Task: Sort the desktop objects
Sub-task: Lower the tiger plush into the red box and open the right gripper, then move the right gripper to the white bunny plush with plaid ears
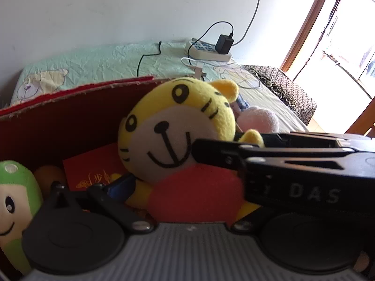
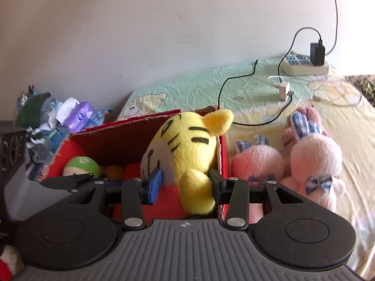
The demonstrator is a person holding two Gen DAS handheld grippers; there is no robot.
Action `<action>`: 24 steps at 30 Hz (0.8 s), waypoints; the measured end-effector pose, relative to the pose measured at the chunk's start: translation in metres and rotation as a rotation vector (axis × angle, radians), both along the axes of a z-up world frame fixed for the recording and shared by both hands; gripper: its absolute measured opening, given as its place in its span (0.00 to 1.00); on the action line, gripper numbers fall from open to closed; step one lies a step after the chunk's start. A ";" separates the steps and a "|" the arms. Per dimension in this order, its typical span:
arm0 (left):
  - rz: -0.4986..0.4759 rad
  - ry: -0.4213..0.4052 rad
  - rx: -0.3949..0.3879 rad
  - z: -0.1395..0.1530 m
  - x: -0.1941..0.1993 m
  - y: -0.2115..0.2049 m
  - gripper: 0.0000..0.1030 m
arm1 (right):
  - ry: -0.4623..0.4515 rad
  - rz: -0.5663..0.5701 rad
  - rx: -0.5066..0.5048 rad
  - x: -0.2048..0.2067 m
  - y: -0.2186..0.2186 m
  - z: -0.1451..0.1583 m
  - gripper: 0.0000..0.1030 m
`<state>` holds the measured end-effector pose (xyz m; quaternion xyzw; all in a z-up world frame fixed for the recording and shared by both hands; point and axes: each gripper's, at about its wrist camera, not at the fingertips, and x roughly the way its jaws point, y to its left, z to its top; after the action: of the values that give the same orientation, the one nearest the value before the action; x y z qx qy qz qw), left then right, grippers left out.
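A yellow tiger plush (image 1: pixel 178 126) in a red shirt leans inside a red cardboard box (image 1: pixel 70 121). In the right wrist view the tiger plush (image 2: pixel 187 145) sits at the box's right end, against the box wall (image 2: pixel 121 138). My right gripper (image 2: pixel 185 183) is shut on it, the blue pad (image 2: pixel 154 185) on its face and the black finger against its arm. From the side, the right gripper (image 1: pixel 293 164) crosses the left wrist view. My left gripper (image 1: pixel 182 187) stands wide open around the tiger's red body, its right finger hidden.
A green-hooded plush (image 2: pixel 80 165), an orange item (image 2: pixel 114 171) and a red envelope (image 1: pixel 93 171) lie in the box. Two pink plush toys (image 2: pixel 293 164) rest right of it on the sheet. Power strip (image 2: pixel 304 66), charger cables and tissue packs (image 2: pixel 79 114) sit behind.
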<state>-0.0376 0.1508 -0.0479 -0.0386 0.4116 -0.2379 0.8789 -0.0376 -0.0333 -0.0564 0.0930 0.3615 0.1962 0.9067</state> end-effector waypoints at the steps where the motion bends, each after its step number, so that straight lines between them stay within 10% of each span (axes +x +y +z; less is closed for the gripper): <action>1: 0.000 -0.014 0.006 0.001 -0.002 -0.001 1.00 | 0.004 0.000 0.016 -0.002 -0.003 0.000 0.44; 14: 0.126 -0.165 0.104 0.024 -0.034 -0.009 0.99 | -0.049 0.023 0.288 -0.026 -0.082 0.000 0.44; 24: 0.142 -0.189 0.018 0.068 -0.060 -0.059 0.99 | 0.049 -0.111 0.332 0.006 -0.182 -0.023 0.43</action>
<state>-0.0974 0.0916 0.0197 -0.0373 0.3252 -0.1737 0.9288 -0.0315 -0.2151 -0.0796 0.2661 0.3405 0.2004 0.8793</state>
